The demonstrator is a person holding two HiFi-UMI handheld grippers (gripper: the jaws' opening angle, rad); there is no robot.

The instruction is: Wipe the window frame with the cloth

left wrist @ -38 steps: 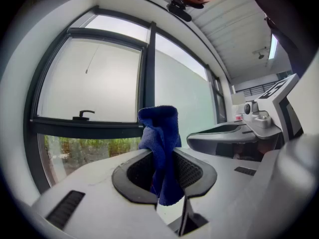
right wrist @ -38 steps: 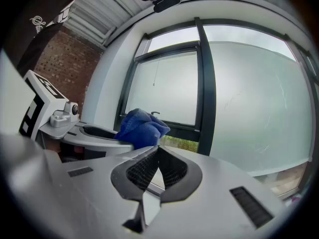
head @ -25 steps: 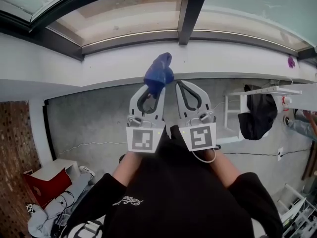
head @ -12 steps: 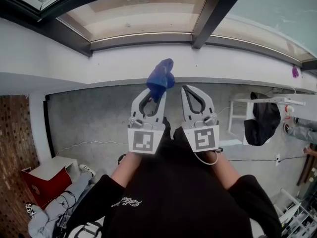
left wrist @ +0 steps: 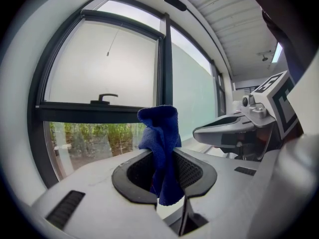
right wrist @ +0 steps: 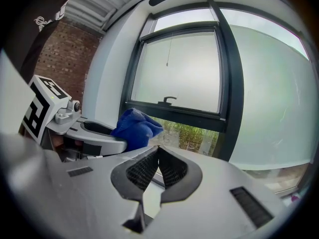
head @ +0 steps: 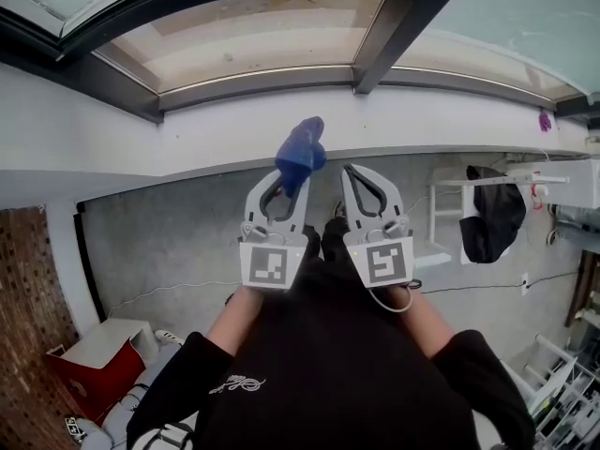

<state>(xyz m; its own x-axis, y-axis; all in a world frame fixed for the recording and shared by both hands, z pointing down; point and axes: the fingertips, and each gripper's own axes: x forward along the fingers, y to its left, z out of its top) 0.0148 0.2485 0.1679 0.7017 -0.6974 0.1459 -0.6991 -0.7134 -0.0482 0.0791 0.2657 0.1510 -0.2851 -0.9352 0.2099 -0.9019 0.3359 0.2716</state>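
A blue cloth [head: 301, 151] is pinched in my left gripper [head: 290, 174], sticking up past its tips; in the left gripper view the cloth [left wrist: 161, 151] hangs between the closed jaws [left wrist: 163, 156]. My right gripper [head: 357, 176] is beside it, shut with nothing held [right wrist: 157, 153]. Both are held in front of the white sill, short of the dark window frame [head: 262, 78]. The frame's vertical bar [head: 394, 31] rises to the right. In the right gripper view the cloth [right wrist: 134, 128] shows at left, before the frame [right wrist: 229, 83] and a window handle [right wrist: 167, 100].
A white sill [head: 112, 129] runs below the glass. A grey floor lies below, with a red box [head: 94, 359] at lower left and a white rack with a dark garment [head: 487, 218] at right. A small purple object [head: 545, 120] sits on the sill at far right.
The view has shifted slightly; both grippers stay side by side near the sill with the cloth still gripped on the left. No clear change in grip.
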